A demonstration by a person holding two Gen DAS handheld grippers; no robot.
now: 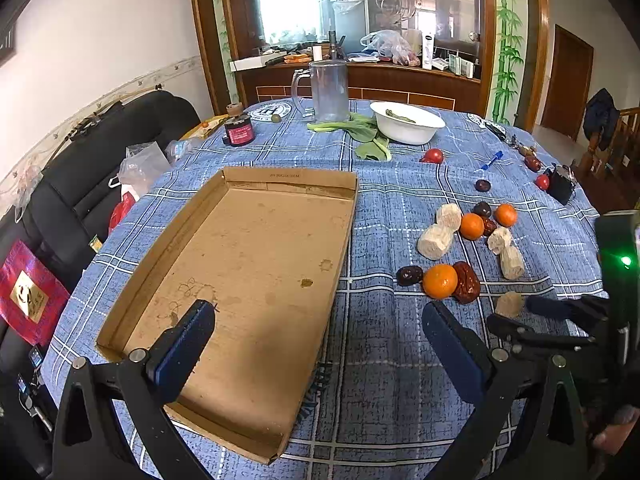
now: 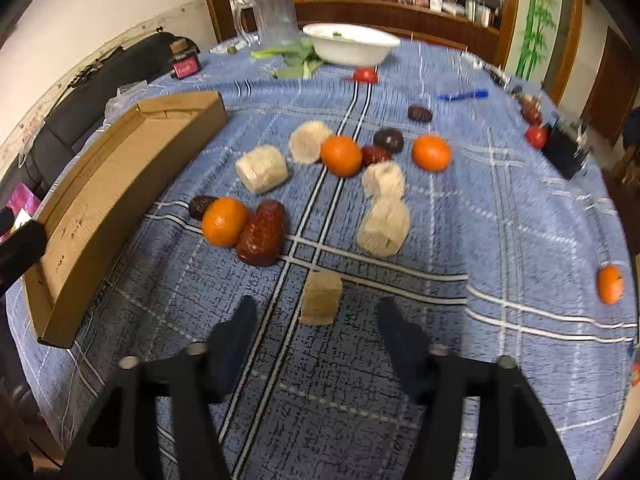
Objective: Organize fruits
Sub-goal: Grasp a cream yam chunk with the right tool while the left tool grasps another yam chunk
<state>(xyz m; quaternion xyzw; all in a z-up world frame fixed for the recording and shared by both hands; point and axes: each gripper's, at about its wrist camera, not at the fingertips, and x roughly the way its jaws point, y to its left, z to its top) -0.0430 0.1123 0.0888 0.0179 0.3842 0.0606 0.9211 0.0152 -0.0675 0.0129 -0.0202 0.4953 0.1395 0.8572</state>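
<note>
A shallow cardboard tray (image 1: 248, 264) lies empty on the blue checked tablecloth; it also shows at the left in the right wrist view (image 2: 100, 204). Oranges (image 2: 224, 222) (image 2: 341, 155) (image 2: 431, 153), red dates (image 2: 262, 233), dark plums (image 2: 389, 140) and pale sugarcane chunks (image 2: 262, 168) (image 2: 384, 220) lie scattered right of the tray. My left gripper (image 1: 316, 316) is open and empty over the tray's near right edge. My right gripper (image 2: 316, 316) is open and empty, with a small tan chunk (image 2: 322, 298) just ahead between its fingers.
A white bowl (image 1: 406, 122), green leaves (image 1: 368, 136), a clear pitcher (image 1: 326, 90) and a red jar (image 1: 239, 132) stand at the far side. Tomatoes (image 1: 433, 156) (image 1: 543, 181), a blue pen (image 1: 492, 160) and a black box (image 1: 560, 186) sit at the right. A lone orange (image 2: 610, 284) lies far right.
</note>
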